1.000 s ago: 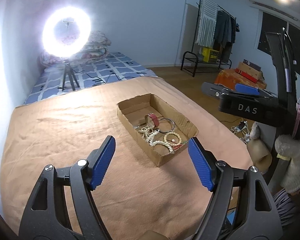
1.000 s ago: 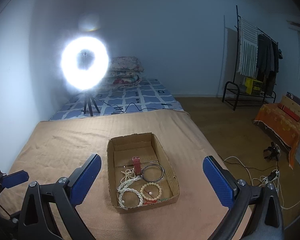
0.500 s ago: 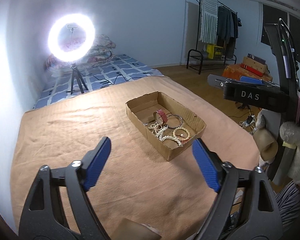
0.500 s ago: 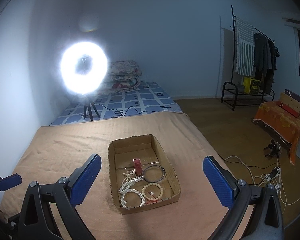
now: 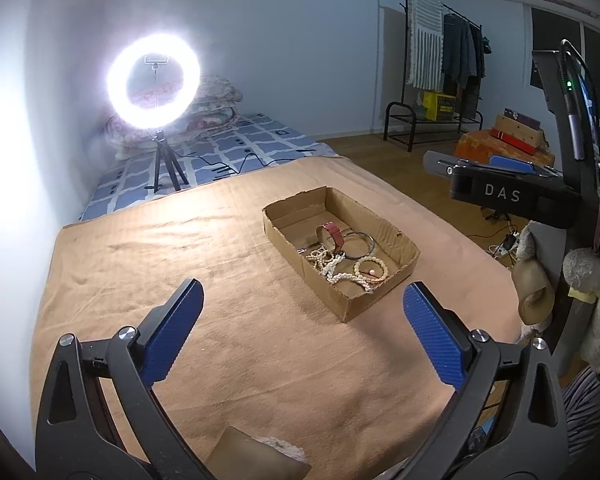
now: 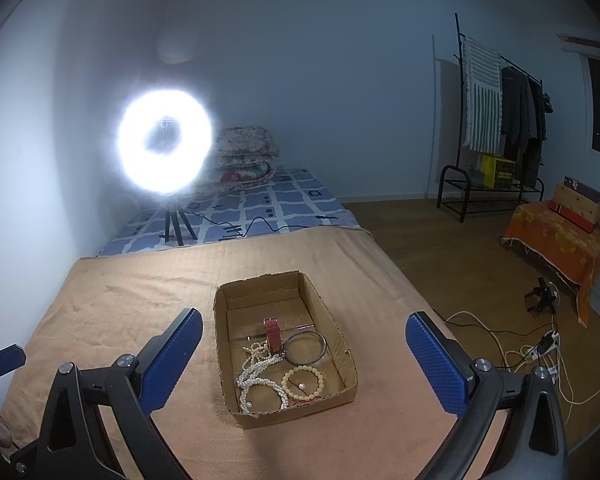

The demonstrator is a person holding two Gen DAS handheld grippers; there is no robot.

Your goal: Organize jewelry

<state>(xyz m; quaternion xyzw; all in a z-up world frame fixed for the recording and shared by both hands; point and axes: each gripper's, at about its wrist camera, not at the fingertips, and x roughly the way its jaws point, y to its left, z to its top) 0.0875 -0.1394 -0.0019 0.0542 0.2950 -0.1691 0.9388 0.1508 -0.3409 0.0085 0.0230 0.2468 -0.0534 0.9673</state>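
While both grippers are hovering above the cloth-covered bed (image 5: 148,264), I am reading this as the approach step: nothing is gripped yet. Nearest to me, the left gripper (image 5: 302,322) is holding its blue fingers (image 5: 172,330) wide apart and empty; the right gripper (image 6: 304,354) is doing the same, fingers spread, with the cardboard box (image 6: 342,344) framed between them.

Farther out, the box is sitting on the tan cloth, and all the jewelry is lying heaped in its near half. I am making out a tangled pearl strand (image 6: 256,376), a beaded bracelet (image 6: 303,383) with a red thread, a metal bangle (image 6: 306,347) and a red strap band (image 6: 273,332) standing on edge. Pieces are touching and overlapping; the far half of the box is showing bare cardboard.

I am judging the next move as a descent into the box by one gripper to pick a single piece. The bangle or the bracelet looks easiest to separate; the pearls are likely to drag neighbours along.

Beyond the bed, a ring light (image 6: 165,147) is glaring, washing out detail there.
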